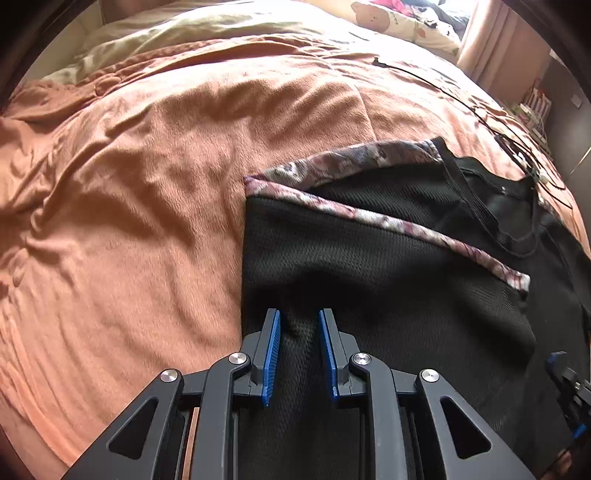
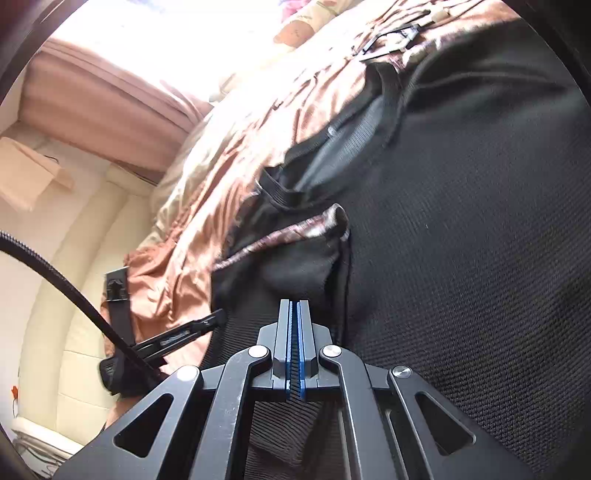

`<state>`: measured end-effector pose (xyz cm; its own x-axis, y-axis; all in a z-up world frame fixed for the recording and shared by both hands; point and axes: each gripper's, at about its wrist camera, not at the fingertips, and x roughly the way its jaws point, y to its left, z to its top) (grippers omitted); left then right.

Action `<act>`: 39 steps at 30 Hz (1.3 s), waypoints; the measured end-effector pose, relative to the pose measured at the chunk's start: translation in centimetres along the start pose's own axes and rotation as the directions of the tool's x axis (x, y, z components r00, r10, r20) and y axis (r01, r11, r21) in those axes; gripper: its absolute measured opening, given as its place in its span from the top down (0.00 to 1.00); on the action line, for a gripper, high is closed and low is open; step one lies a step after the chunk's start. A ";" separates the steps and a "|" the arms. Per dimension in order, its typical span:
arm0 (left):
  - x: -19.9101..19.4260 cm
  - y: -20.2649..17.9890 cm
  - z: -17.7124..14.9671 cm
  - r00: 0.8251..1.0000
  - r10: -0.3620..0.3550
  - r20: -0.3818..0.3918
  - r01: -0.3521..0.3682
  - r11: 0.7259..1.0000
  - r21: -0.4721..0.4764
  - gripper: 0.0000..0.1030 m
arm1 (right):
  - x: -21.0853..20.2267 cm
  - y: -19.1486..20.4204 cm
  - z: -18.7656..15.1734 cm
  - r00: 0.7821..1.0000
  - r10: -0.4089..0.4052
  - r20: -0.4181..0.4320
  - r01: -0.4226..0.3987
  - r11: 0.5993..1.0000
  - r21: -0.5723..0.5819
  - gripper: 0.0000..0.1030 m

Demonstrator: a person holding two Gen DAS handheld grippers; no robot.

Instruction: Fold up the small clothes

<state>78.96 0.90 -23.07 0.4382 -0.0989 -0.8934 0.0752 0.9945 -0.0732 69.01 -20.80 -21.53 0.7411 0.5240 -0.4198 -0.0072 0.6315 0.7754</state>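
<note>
A black mesh garment (image 1: 369,266) with a floral-trimmed sleeve edge (image 1: 373,216) lies spread on the orange bedspread (image 1: 147,184). My left gripper (image 1: 299,314) points down onto its near left part. The blue pads (image 1: 272,343) stand a little apart, with a raised ridge of black cloth between them. In the right wrist view the same garment (image 2: 480,221) fills the right side, its floral cuff (image 2: 295,230) folded just ahead. My right gripper (image 2: 294,303) has its pads together on a tented fold of the black cloth. It also shows at the lower right of the left wrist view (image 1: 569,384).
A thin black cable (image 1: 461,99) runs across the bedspread's far right. A bear-print pillow (image 1: 399,22) and a pale quilt (image 1: 166,40) lie at the head of the bed. A black strap with a clip (image 2: 118,295) hangs at the bed's edge, by a cream padded wall (image 2: 74,314).
</note>
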 end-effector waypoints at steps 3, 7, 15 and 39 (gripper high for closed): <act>0.1 0.8 0.5 0.999 0.036 0.012 -0.036 0.999 -0.022 0.77 | 0.6 1.0 -0.4 0.997 0.068 -0.032 -0.069 0.997 -0.021 1.00; -0.7 2.4 -0.1 0.999 0.032 0.024 -0.031 0.997 -0.065 0.77 | 2.9 1.9 -1.5 0.993 0.022 -0.118 -0.030 0.997 -0.067 1.00; -3.3 4.4 -2.3 1.000 -0.008 0.013 0.008 0.998 -0.069 0.77 | 3.4 1.1 -1.5 0.976 -0.121 -0.180 0.120 0.993 -0.017 1.00; -24.9 -6.9 -12.3 0.980 -0.083 0.180 0.092 0.995 -0.045 0.28 | -23.0 9.4 -3.7 0.939 -0.343 0.018 0.329 0.881 -0.340 1.00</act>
<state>56.47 -3.11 -5.74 0.5845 -0.1858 -0.7898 0.0754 0.9817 -0.1752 49.44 -24.85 -6.35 0.7105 0.2649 -0.6520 0.0090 0.9230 0.3848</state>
